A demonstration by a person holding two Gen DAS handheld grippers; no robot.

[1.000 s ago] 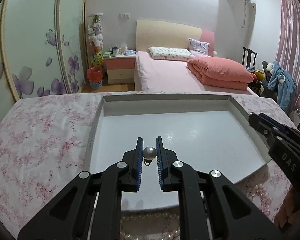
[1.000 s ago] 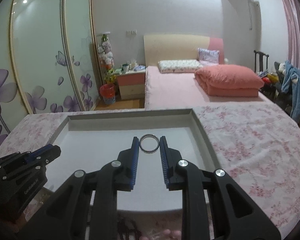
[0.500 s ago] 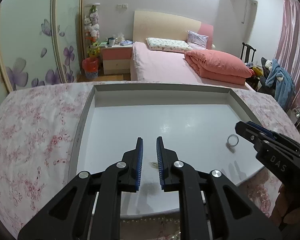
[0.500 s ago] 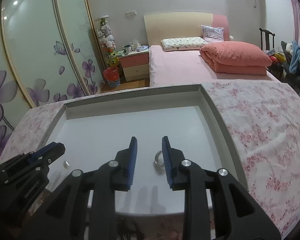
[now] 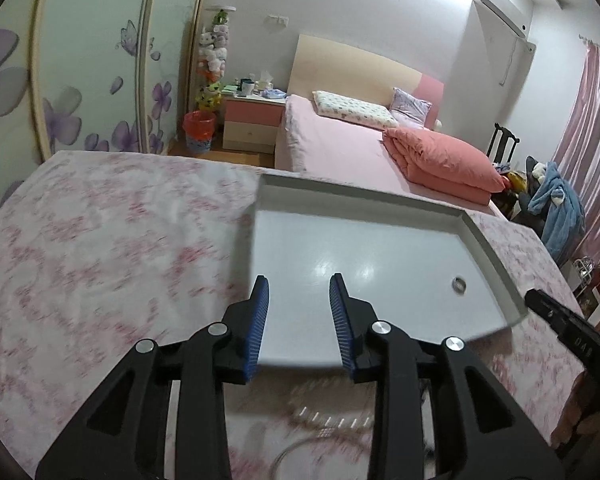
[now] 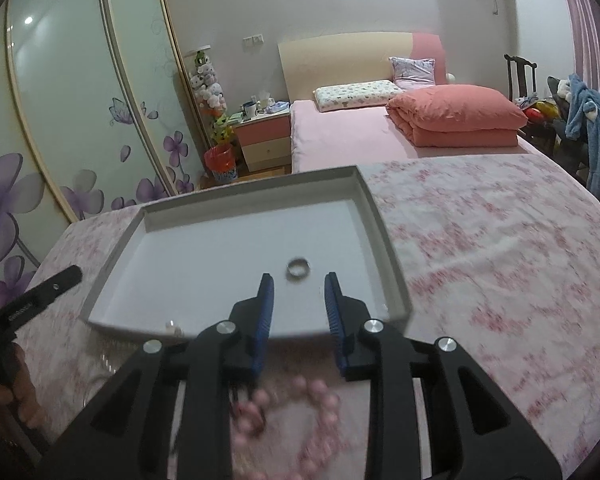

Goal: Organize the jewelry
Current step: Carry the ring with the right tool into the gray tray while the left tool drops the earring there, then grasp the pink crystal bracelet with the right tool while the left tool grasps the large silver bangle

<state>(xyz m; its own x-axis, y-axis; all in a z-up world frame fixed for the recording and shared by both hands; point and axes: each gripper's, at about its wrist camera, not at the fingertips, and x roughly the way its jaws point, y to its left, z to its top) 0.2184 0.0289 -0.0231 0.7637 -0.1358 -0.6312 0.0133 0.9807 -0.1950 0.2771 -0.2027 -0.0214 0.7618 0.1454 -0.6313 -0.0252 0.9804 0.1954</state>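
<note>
A: Left view: the left gripper (image 5: pixel 298 306) is wide open, holding nothing. The ring (image 5: pixel 458 283) sits in the tray (image 5: pixel 496 264), far off to its right.

B: Right view: the right gripper (image 6: pixel 298 300) is open and empty too. The ring (image 6: pixel 298 268) lies just past its tips. The pink beads (image 6: pixel 300 420) are under it. They look light and floppy, so pinch one bead.

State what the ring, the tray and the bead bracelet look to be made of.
Ring: polished silvery metal, by its grey sheen. Tray: smooth white board or plastic, glossy floor reflecting light. Bead bracelet: round pink beads, blurred; stone or plastic, unclear.

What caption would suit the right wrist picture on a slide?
Open right tongs hover at the near edge of the white tray, a silver ring inside, pink bead bracelet below.
</note>
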